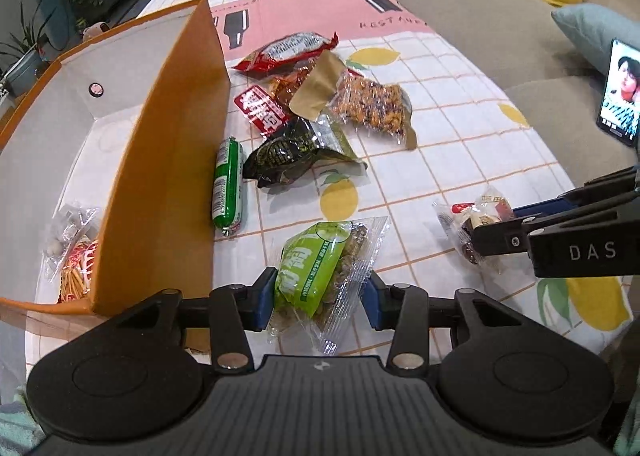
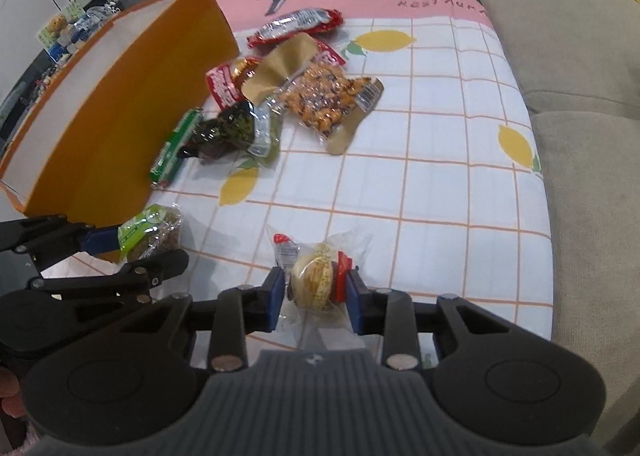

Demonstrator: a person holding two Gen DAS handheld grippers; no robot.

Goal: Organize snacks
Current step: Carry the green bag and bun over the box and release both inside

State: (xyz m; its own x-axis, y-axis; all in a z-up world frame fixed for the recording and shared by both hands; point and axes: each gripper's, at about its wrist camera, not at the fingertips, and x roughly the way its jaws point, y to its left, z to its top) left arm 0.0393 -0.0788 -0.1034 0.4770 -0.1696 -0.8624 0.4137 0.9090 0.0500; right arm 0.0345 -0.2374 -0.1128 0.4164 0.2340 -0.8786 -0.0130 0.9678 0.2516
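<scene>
Room light even and moderately bright, diffuse, from overhead. Shadows soft: short dark patch beside black snack pack [image 1: 296, 151], faint ones under other wrappers. Glare spots on clear wrappers and on red pack [image 1: 286, 49]. Phone screen [image 1: 620, 91] at 3 o'clock glows, slightly blown out. Strong fisheye bend at edges; corners vignetted black. Right wrist view softer, w/ motion blur on orange box [image 2: 132, 107].

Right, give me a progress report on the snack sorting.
Done: a few wrapped snacks already lie in the orange box. In hand: left tongs grip the green packet; right tongs grip a small wrapped pastry. Left: the green sausage and the pile of packets on the tablecloth.
</scene>
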